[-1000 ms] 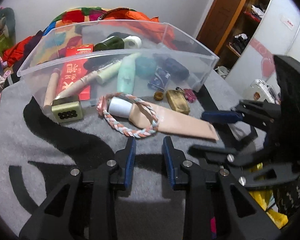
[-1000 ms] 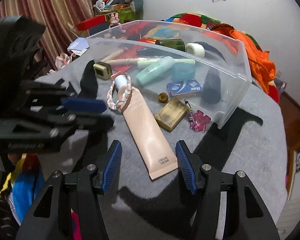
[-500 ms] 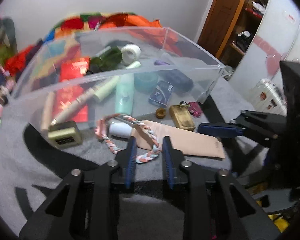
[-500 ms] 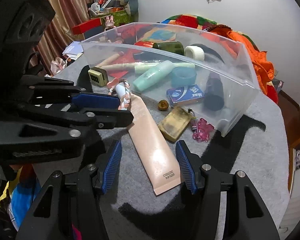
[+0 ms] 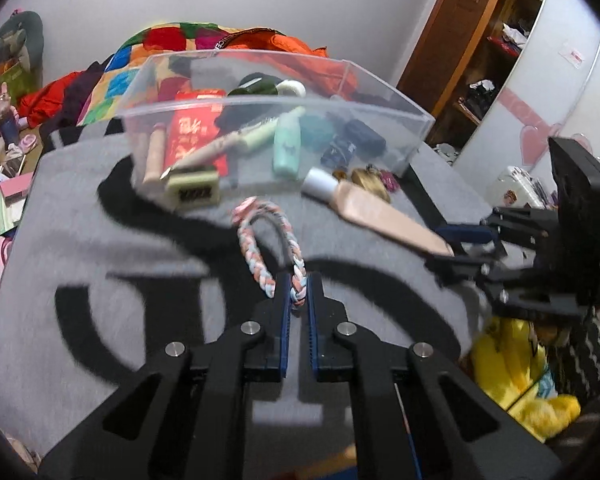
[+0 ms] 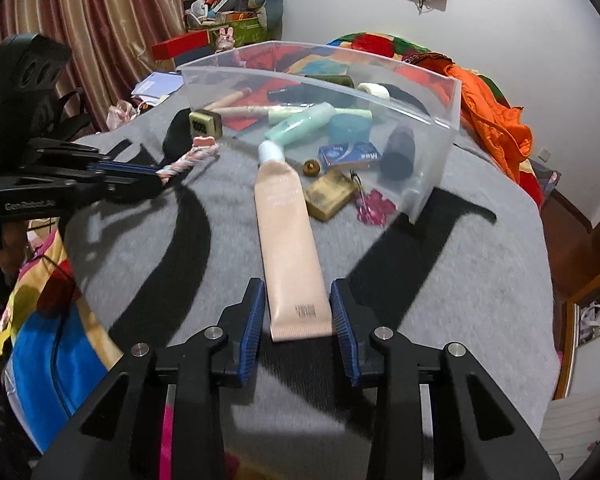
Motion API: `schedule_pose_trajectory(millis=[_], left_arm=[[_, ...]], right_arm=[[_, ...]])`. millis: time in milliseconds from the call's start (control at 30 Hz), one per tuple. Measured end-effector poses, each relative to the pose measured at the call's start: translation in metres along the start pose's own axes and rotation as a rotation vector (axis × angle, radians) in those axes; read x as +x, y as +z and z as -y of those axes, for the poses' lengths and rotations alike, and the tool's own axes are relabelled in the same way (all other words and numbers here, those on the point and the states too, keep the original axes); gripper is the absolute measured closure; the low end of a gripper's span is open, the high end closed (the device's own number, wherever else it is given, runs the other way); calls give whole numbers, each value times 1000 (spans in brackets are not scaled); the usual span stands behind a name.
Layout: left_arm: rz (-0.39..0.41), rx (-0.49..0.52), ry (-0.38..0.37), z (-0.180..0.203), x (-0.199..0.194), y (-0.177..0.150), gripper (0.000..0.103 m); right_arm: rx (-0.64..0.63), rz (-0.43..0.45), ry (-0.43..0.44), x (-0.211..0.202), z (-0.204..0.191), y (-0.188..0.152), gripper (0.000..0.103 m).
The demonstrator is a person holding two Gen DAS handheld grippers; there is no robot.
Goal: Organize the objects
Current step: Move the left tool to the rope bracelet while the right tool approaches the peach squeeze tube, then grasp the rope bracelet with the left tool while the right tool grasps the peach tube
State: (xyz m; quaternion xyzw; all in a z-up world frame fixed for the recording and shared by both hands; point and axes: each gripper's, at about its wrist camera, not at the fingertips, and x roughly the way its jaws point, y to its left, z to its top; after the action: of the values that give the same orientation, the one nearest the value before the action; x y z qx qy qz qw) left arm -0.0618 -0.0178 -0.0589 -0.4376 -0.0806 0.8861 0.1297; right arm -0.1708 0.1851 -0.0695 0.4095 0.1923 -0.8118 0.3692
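Note:
A pink, white and blue braided ring (image 5: 246,248) is pinched at its near end in my shut left gripper (image 5: 299,298). The rest of the ring trails toward the clear bin (image 5: 280,100). From the right wrist view, the left gripper (image 6: 158,174) holds the braided ring (image 6: 188,158) left of the tube. A peach tube (image 6: 288,232) with a white cap lies on the grey blanket, its flat end between the blue pads of my right gripper (image 6: 298,318). Those jaws are closing, with a thin gap still showing at the left pad. The left wrist view shows the right gripper (image 5: 460,240) at the peach tube's (image 5: 372,212) tail.
The clear bin (image 6: 320,80) holds bottles, tubes, a red packet and a blue box. In front of it lie a pale green box (image 6: 205,123), a brass-coloured block (image 6: 330,196), a small brown round piece (image 6: 311,168) and a pink trinket (image 6: 374,206). A yellow plush (image 5: 512,368) sits past the blanket's right edge.
The left gripper shut on the braided ring and pulled it off the tube's cap toward me. The right gripper moved forward over the tube's flat end and its jaws narrowed.

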Motion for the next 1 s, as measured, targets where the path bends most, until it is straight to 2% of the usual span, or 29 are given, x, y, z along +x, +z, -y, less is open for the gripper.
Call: schedule_pose_trajectory(millis=[133,233,300,400,633,700,800,867,1000], left_arm=[[3,-10,3,-2,-13,-7,96],[28,-38,-10,-7,-20,1,90],[42,-52,-9,-11,-20,8,73],[58,-62,4,-14,-12,21,55],[0,-75,81,-23,24,46,55],[-9,-80,84,-25,31,48,56],[-24,-62,90,-23,40,47,65],[-7,-32,107,-18,42,45,66],[1,5,116,-12,46,44,74]], right_arm=[[-3,-10,-13,-3,-1,3,70],[20,11,-13,-2,0,13,65],[35,32,-7,0,0,22,64],[43,47,-7,7,-4,38,63],[24,24,-7,33,-10,68,63],[20,15,2,39,-12,73,63],[9,6,9,47,-14,77,63],[-2,-5,13,52,-18,77,63],[-5,-33,13,62,-24,75,66]])
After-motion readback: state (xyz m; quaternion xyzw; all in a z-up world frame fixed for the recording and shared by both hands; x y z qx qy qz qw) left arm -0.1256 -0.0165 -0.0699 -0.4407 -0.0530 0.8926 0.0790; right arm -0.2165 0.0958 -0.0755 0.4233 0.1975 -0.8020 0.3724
